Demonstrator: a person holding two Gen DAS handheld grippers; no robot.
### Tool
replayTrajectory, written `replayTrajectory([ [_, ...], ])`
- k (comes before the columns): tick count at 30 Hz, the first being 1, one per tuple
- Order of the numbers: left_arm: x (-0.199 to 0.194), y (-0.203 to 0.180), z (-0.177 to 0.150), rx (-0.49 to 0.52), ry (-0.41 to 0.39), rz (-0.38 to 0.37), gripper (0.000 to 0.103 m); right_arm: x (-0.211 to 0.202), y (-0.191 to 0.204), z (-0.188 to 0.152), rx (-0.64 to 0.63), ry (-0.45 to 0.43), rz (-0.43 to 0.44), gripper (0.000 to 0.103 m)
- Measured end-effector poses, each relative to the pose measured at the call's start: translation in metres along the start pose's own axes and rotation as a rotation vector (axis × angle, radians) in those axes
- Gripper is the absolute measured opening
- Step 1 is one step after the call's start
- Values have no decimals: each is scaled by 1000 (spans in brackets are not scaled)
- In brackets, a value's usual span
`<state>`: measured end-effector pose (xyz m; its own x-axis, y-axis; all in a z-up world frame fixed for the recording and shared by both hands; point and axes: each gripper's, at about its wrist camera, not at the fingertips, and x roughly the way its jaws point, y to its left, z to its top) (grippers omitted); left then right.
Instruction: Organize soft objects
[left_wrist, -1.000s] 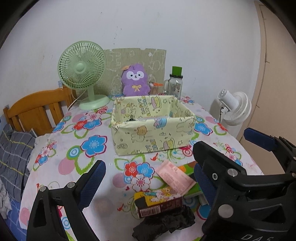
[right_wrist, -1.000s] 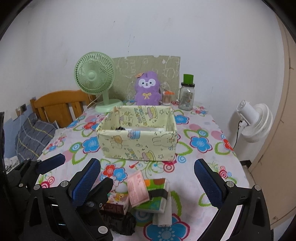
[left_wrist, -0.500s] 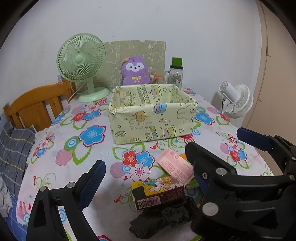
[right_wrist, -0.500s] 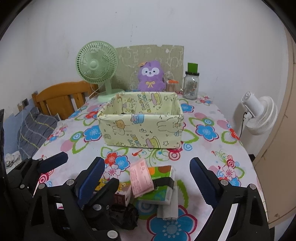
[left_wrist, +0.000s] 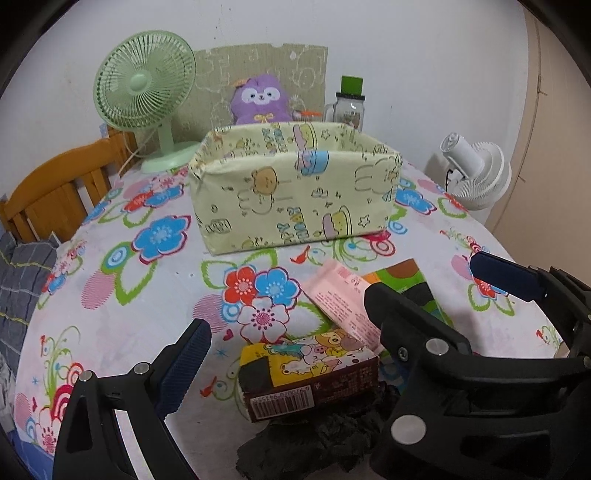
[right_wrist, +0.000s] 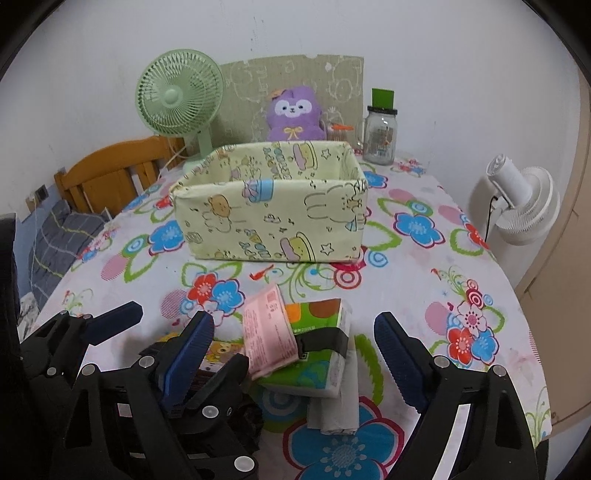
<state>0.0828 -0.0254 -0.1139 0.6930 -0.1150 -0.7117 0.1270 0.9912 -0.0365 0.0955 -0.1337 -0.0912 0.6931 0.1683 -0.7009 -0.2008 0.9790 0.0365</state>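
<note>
A pink tissue pack leans on a green tissue pack with a black band, on the flowered tablecloth. My right gripper straddles both; its jaws are closing and the pads touch neither pack. A yellow-brown tissue pack lies on a crumpled black cloth. It sits between the open fingers of my left gripper, untouched. The two grippers' inner fingers overlap. Behind the packs stands a pale yellow cartoon-print fabric box; its inside is hidden.
Along the back wall stand a green desk fan, a purple plush and a glass jar with a green lid. A wooden chair is at the left. A white fan stands beyond the table's right edge.
Both grippers have sunk toward the packs, which now look larger and nearer. The right gripper's fingers stand slightly closer together. The box's inside has dropped out of sight.
</note>
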Motion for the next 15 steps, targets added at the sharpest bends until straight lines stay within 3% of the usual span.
replayTrajectory([
  [8,16,0,-5,-10,45,-19,96,16,0,-3,-13,48,5,83],
  [12,18,2,-6,-26,52,-36,80,23,0,-4,-13,62,7,82],
  [15,18,5,-6,-43,40,-52,77,25,0,-3,-8,66,15,80],
])
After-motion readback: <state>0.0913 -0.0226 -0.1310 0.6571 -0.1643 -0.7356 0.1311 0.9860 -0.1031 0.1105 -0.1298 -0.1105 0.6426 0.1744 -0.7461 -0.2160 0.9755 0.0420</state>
